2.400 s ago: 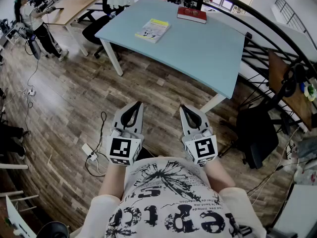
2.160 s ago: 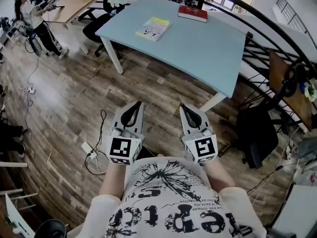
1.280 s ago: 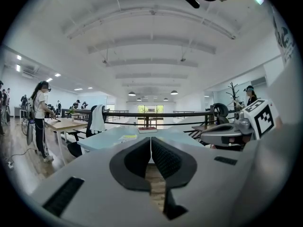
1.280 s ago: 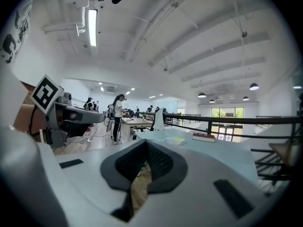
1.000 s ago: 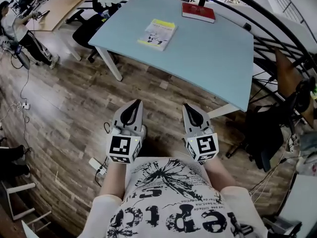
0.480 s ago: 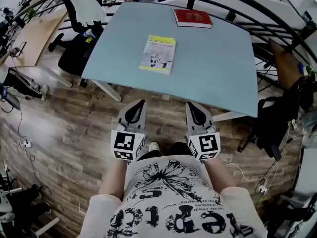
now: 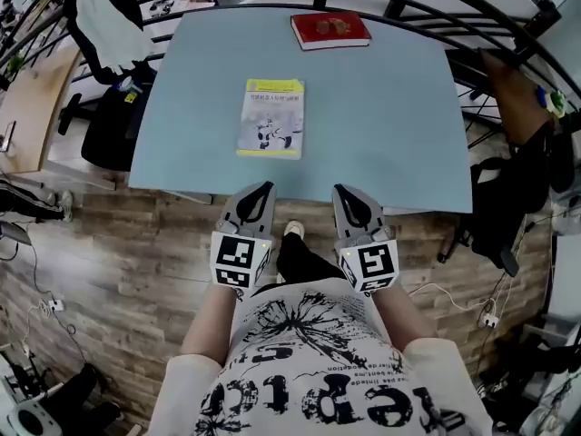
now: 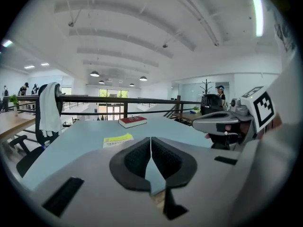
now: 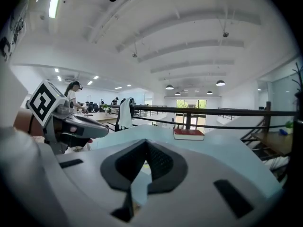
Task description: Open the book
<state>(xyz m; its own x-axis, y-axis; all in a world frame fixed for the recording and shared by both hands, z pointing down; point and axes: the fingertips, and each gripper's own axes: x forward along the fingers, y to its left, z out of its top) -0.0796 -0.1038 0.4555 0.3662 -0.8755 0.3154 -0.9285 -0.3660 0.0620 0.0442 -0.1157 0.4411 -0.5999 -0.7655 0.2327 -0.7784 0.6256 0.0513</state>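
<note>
While two books lie apart, left gripper and right gripper sit closed, empty

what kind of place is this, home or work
Most likely a workplace: an open-plan office or lab, seemingly on a mezzanine. A light blue work table stands against a black railing, an office chair and a wooden desk sit beside it, and ceiling lights hang overhead.
</note>
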